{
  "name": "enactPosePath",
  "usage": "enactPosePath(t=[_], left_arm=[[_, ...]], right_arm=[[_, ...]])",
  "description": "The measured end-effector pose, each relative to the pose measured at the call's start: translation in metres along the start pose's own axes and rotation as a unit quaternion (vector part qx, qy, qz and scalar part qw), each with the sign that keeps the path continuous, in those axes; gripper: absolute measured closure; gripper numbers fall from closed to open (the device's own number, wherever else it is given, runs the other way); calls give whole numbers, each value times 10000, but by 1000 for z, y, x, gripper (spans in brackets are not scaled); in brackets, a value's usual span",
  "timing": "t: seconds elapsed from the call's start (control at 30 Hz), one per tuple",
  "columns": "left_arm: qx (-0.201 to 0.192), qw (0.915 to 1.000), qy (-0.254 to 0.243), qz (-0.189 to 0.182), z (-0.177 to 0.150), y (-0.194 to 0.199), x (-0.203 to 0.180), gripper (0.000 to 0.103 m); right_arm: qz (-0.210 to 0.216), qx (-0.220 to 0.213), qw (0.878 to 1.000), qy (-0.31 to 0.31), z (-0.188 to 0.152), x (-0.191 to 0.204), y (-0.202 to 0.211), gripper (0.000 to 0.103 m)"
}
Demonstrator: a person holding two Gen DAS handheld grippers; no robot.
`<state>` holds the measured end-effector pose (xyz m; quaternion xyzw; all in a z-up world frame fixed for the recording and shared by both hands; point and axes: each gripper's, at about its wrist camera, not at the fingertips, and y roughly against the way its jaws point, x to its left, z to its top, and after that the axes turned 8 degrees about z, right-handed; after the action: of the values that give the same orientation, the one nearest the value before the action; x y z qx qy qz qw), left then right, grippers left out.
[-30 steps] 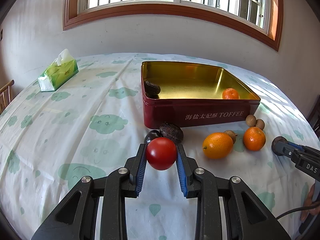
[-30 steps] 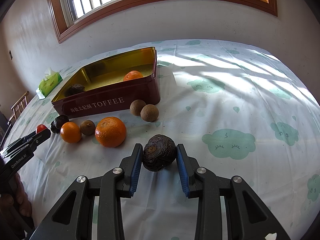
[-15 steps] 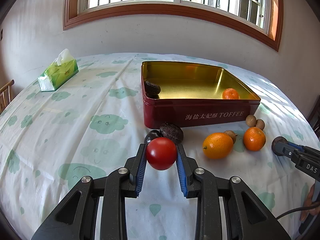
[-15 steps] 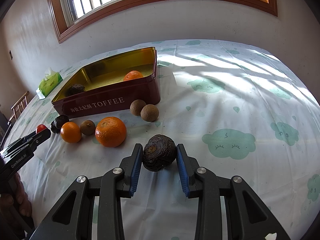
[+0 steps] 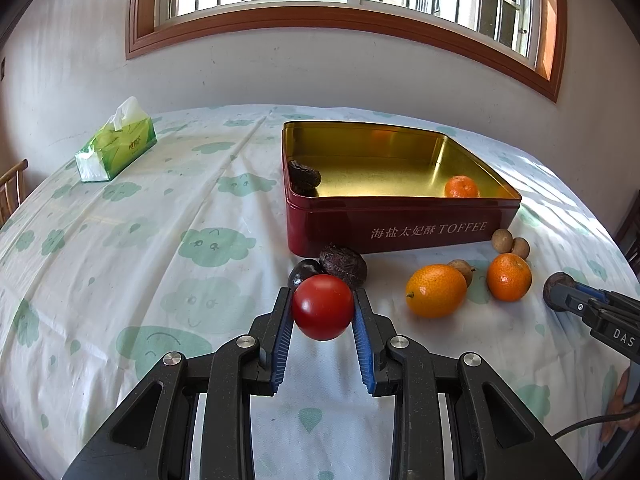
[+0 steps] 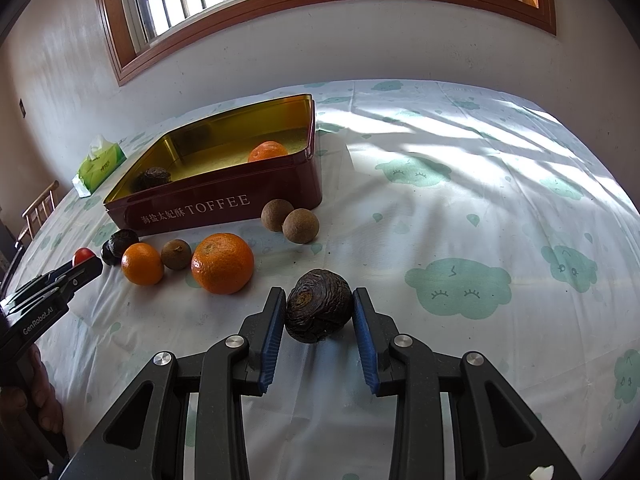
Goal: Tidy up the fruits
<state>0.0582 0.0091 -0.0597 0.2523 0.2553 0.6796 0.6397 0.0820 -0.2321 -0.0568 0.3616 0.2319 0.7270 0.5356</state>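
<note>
My left gripper (image 5: pixel 322 307) is shut on a red tomato (image 5: pixel 322 306), held just above the tablecloth in front of the red toffee tin (image 5: pixel 400 224). My right gripper (image 6: pixel 319 312) is shut on a dark wrinkled passion fruit (image 6: pixel 319 311), to the right of the loose fruit. The tin (image 6: pixel 224 204) holds one wrinkled dark fruit (image 5: pixel 304 176) and one small orange (image 5: pixel 461 186). On the cloth lie two oranges (image 5: pixel 436 290) (image 5: pixel 509 277), three brown longans (image 5: pixel 502 240), a dark plum (image 5: pixel 303 272) and another wrinkled fruit (image 5: pixel 343 265).
A green tissue pack (image 5: pixel 116 146) lies at the far left of the table. A wooden chair back (image 5: pixel 12 190) stands beyond the left edge. The wall and window run behind the table.
</note>
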Motion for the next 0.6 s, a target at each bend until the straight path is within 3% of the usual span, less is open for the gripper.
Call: enactPosePath(t=[0.6], left_arm=[[-142,9996,-227,67,-4,5,-8,73]], right_arm=[[192,85,9998,-67,-5,6,5,72]])
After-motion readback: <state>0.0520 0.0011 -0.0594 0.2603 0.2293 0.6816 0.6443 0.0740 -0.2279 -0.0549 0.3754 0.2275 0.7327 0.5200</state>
